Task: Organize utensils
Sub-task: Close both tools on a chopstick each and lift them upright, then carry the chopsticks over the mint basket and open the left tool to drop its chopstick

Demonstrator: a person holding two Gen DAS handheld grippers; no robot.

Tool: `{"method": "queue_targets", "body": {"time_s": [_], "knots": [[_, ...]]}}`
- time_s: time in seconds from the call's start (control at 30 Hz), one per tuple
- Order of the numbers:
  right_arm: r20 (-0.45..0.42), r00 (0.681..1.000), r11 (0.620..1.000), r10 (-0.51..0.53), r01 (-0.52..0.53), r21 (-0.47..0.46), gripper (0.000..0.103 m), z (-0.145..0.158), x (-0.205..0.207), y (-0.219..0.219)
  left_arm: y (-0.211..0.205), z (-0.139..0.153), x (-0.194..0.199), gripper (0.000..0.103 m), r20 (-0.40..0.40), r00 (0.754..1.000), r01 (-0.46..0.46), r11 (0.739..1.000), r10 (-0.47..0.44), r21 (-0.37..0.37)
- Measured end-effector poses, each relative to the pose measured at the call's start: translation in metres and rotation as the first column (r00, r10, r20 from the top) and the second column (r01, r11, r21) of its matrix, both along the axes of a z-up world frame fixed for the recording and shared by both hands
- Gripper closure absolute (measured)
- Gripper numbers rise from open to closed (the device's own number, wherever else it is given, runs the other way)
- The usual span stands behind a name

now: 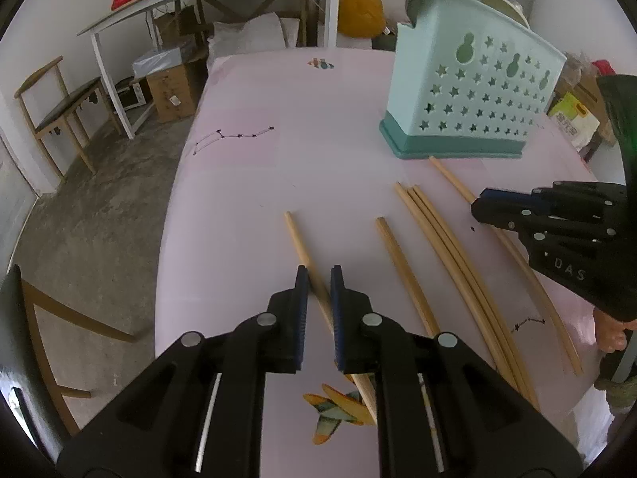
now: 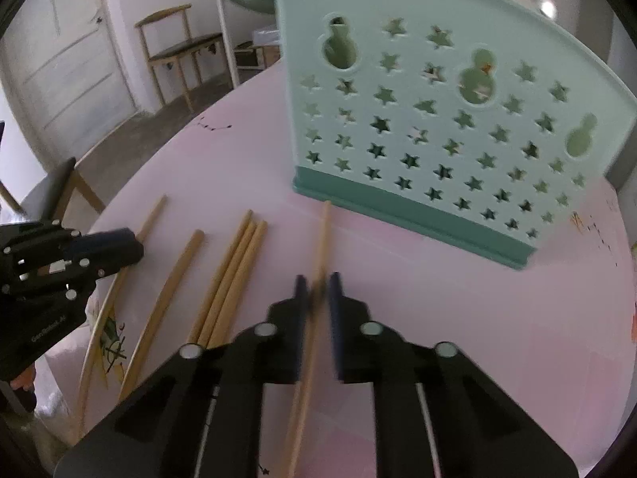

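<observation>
Both tongs straddle a chopstick on the pink table: left tongs narrow around the leftmost chopstick, right tongs around the chopstick nearest the holder. Right view is blurred, so I can't tell whether either has contact. Risk: thin round sticks roll or pivot out on closing, or snag the holder rim.

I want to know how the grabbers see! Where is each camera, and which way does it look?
Left wrist: sits on the left gripper, looking along its fingers over the leftmost chopstick toward the holder; the right gripper shows at the right edge.
Right wrist: sits on the right gripper, looking over another chopstick at the holder; the left gripper shows at the left edge.
Shared: pink table, holder, chopsticks, each other's gripper.
</observation>
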State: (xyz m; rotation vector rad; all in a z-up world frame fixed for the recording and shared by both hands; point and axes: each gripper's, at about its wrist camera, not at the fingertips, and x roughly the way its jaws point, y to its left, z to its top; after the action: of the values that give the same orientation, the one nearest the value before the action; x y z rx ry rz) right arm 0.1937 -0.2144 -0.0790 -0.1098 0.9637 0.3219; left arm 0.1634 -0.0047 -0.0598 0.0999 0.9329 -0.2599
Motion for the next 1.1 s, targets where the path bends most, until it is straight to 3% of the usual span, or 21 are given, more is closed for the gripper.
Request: {"method": "queue_targets", "body": {"time_s": [0.2,0.4,0.5,0.67,0.87,1.0,1.1], "knots": [[0.016,1.0,1.0,-0.007,0.007,0.018,0.096,0.004,-0.009,-0.009,0.006,-0.001,0.001,0.098,0.021,0.999,-0.04,0.999,0.04,-0.029],[0.085,0.995,0.992,-0.056,0.045,0.117,0.096,0.039,-0.036,-0.04,0.014,0.015,-0.009,0.098,0.056,0.997,-0.053,0.992,0.06,-0.11],[0.121,0.988,0.983,-0.091,0.07,0.173,0.097,0.058,-0.049,-0.056,0.019,0.038,-0.021,0.098,0.113,0.993,-0.021,0.979,0.045,-0.204],[0.199,0.965,0.955,-0.168,0.109,0.275,0.097,0.092,-0.072,-0.086,0.02,0.095,-0.039,0.098,0.248,0.969,0.1,0.923,-0.005,-0.372],[0.239,0.947,0.936,-0.215,0.129,0.329,0.097,0.109,-0.078,-0.107,0.002,0.164,-0.037,0.098,0.44,0.897,0.248,0.858,-0.029,-0.449],[0.245,0.943,0.929,-0.225,0.132,0.346,0.097,0.111,-0.08,-0.112,-0.016,0.201,-0.018,0.099,0.547,0.837,0.297,0.834,0.007,-0.465],[0.244,0.942,0.924,-0.232,0.135,0.358,0.097,0.113,-0.08,-0.118,-0.033,0.22,-0.005,0.099,0.61,0.791,0.312,0.836,0.033,-0.451]]}}
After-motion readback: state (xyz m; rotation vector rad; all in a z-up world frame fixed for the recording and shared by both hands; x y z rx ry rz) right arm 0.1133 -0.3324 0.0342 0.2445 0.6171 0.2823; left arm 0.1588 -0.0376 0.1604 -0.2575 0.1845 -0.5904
